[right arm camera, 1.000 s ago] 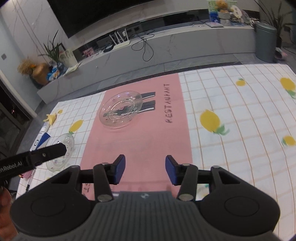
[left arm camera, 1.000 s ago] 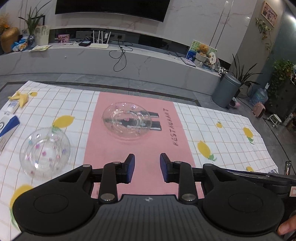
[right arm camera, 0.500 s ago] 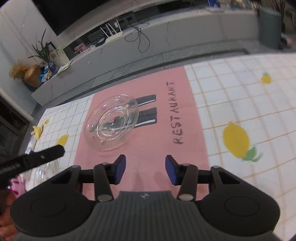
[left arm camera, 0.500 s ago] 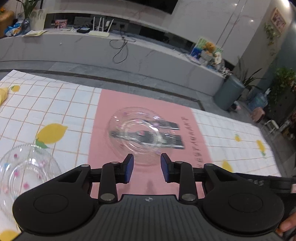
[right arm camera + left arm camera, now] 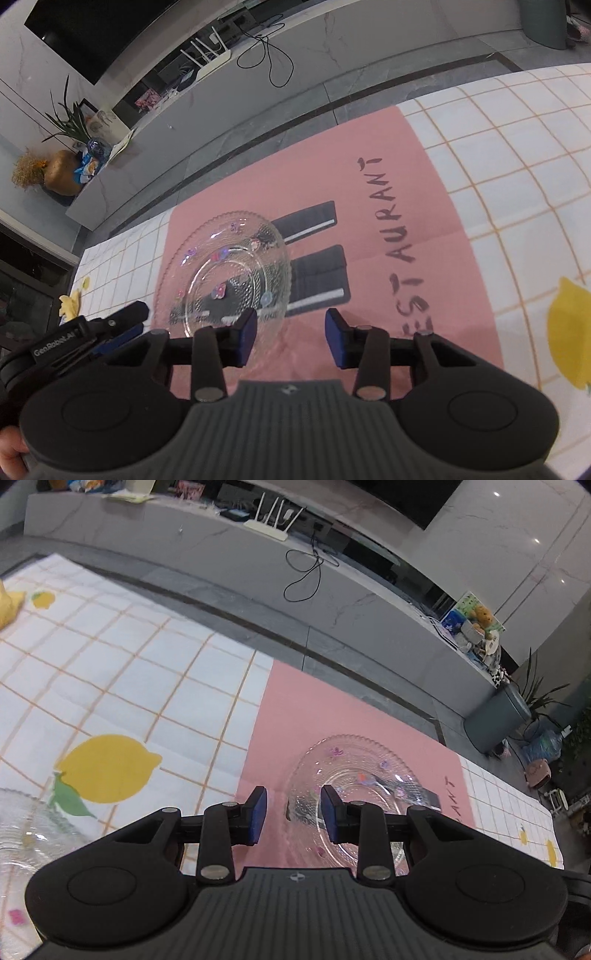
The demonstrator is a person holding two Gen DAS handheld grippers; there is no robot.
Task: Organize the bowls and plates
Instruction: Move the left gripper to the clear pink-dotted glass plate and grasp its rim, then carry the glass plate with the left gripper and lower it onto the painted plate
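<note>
On the lemon tablecloth (image 5: 122, 686), lying flat: pink mat (image 5: 266, 192), carrying glass plate (image 5: 229, 273) (second glass dish (image 5: 22, 834) sitting off the mat). Hovering spread at plate's near rim: left gripper (image 5: 293, 814); right gripper (image 5: 290, 339) gaping alongside.

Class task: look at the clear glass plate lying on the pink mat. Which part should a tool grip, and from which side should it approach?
Grip the beaded rim of the glass plate at its near-left edge, where the left tool already straddles it with open jaws. The plate lies flat on the pink mat and its rim flares upward, so one finger can probably slip under and one over.
</note>
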